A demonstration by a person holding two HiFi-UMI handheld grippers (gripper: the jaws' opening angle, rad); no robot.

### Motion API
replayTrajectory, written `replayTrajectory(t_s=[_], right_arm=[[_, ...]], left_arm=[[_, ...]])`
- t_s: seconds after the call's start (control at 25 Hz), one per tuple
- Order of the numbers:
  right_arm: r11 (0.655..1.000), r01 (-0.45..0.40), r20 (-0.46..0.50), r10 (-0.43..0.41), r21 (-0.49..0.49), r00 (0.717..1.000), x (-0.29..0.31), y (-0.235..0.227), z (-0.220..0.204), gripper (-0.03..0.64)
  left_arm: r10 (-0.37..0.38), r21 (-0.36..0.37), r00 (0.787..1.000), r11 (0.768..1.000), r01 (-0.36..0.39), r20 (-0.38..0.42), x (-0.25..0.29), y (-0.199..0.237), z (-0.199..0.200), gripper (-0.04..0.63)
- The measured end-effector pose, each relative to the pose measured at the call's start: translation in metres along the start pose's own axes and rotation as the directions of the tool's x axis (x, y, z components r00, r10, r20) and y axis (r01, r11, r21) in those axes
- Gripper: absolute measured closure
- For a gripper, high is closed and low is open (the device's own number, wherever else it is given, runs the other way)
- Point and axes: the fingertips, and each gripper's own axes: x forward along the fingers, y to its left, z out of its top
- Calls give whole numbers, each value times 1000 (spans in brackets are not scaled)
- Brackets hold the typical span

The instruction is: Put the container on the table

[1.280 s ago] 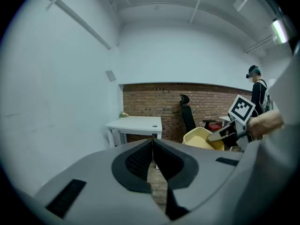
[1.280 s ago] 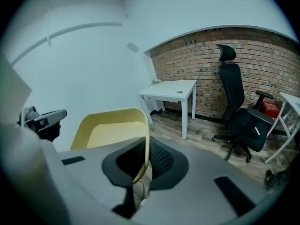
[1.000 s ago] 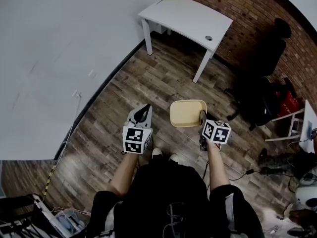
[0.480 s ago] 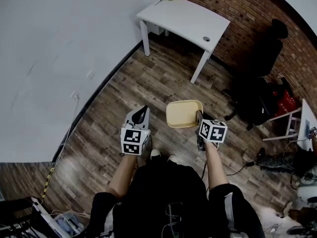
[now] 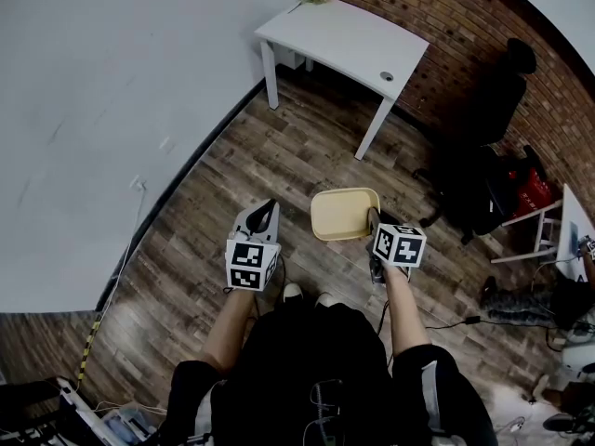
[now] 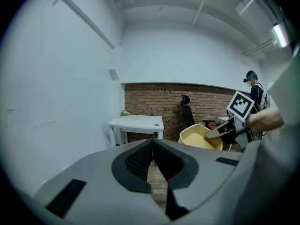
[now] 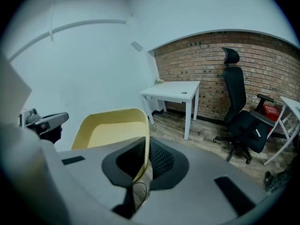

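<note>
A pale yellow container hangs in the air over the wooden floor, with my right gripper shut on its right rim. In the right gripper view the container fills the left side, its rim pinched between the jaws of the right gripper. The left gripper hangs to the left of it, shut and empty; in its own view the left gripper shows closed jaws, with the container off to the right. A white table stands far ahead by the brick wall.
A black office chair stands right of the table, with red items behind it. A second white table's corner shows at the right edge. Cables and gear lie on the floor at bottom left and right. The white wall runs along the left.
The view has shifted slightly toward the table; both grippers and the held container sit a little lower and further left in the head view. Grip unchanged.
</note>
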Motion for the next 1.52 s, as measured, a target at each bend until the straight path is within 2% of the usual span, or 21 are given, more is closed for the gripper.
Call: replayTrajectory(t_s=[0.4, 0.88, 1.16, 1.52], right_arm=[[999, 19, -5, -19, 27, 1000, 12, 20, -7, 589], [999, 29, -17, -29, 42, 999, 34, 10, -3, 589], [998, 18, -32, -16, 54, 999, 78, 3, 17, 589], [997, 10, -49, -6, 73, 999, 141, -22, 66, 589]], left_arm=[[-26, 4, 999, 1000, 26, -30, 2, 25, -12, 578], [-31, 6, 998, 999, 31, -50, 24, 36, -16, 578], [-21, 12, 998, 1000, 22, -66, 64, 60, -9, 578], [-21, 27, 996, 999, 24, -91, 141, 93, 19, 578]])
